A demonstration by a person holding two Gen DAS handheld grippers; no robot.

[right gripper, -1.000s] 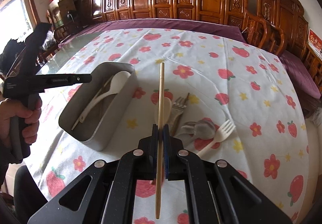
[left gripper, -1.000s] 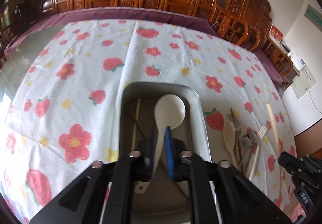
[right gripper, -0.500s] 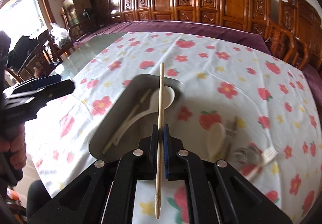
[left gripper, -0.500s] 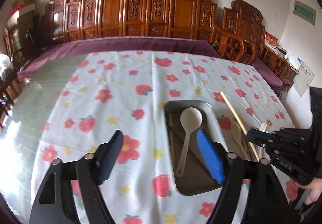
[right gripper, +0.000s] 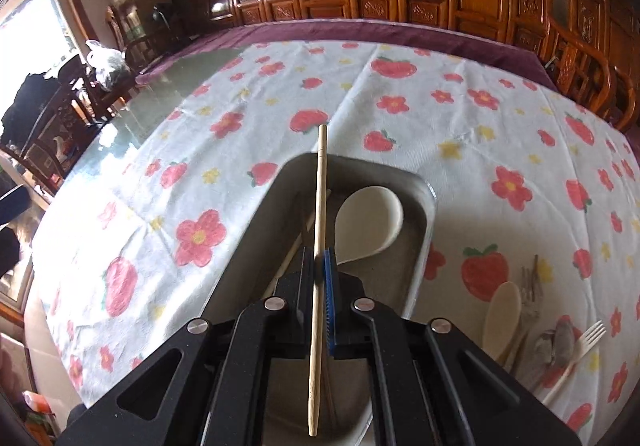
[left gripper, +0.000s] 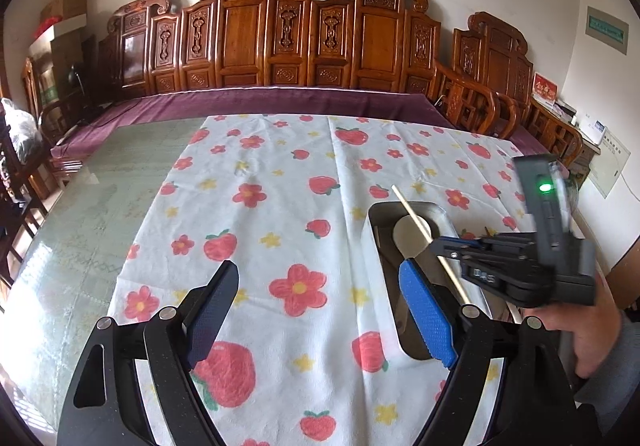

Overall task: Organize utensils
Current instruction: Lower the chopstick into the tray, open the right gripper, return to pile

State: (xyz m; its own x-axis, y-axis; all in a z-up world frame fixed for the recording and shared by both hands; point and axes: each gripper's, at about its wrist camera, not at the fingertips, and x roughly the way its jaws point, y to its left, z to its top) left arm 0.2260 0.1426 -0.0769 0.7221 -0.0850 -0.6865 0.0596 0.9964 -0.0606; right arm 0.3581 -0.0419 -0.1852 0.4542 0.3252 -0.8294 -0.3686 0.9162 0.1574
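Right tongs pinching chopstick above tray, left tongs spread and empty beside it; risk: released tilted, stick likely to catch tray rim and roll onto tablecloth.

no text on any surface is sharp enough to read.

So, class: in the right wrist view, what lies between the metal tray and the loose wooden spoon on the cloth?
Only tablecloth with a printed strawberry separates tray and spoon.

Likely a home dining room: carved wooden chairs, floral tablecloth.
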